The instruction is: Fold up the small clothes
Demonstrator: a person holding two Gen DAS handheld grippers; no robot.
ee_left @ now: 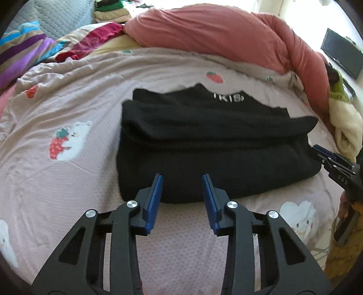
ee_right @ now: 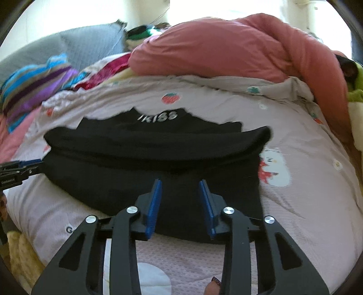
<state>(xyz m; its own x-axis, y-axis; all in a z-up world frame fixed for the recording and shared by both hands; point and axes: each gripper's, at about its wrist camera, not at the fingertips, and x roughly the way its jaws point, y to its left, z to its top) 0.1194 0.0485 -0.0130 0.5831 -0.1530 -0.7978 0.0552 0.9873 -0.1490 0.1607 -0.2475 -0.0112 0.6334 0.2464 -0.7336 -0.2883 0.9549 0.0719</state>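
A black knitted garment [ee_left: 211, 145] with white lettering near its far edge lies folded on the pink strawberry-print bed cover [ee_left: 68, 177]. My left gripper [ee_left: 182, 179] hovers at the garment's near edge, left of its middle. Its blue pads stand apart with nothing between them. In the right wrist view the same garment [ee_right: 147, 158] fills the middle. My right gripper [ee_right: 179, 182] is over its near right part, jaws apart and empty. Each gripper shows in the other's view: the right gripper [ee_left: 322, 154] at the garment's right end, the left gripper [ee_right: 27, 164] at its left end.
A bulky salmon duvet [ee_left: 215, 29] lies along the back of the bed. A striped purple and blue cloth [ee_left: 25, 52] and a grey quilted pillow [ee_left: 61, 18] sit at the back left. A cream blanket [ee_left: 344, 122] is at the right. A dark screen [ee_left: 342, 52] hangs on the right wall.
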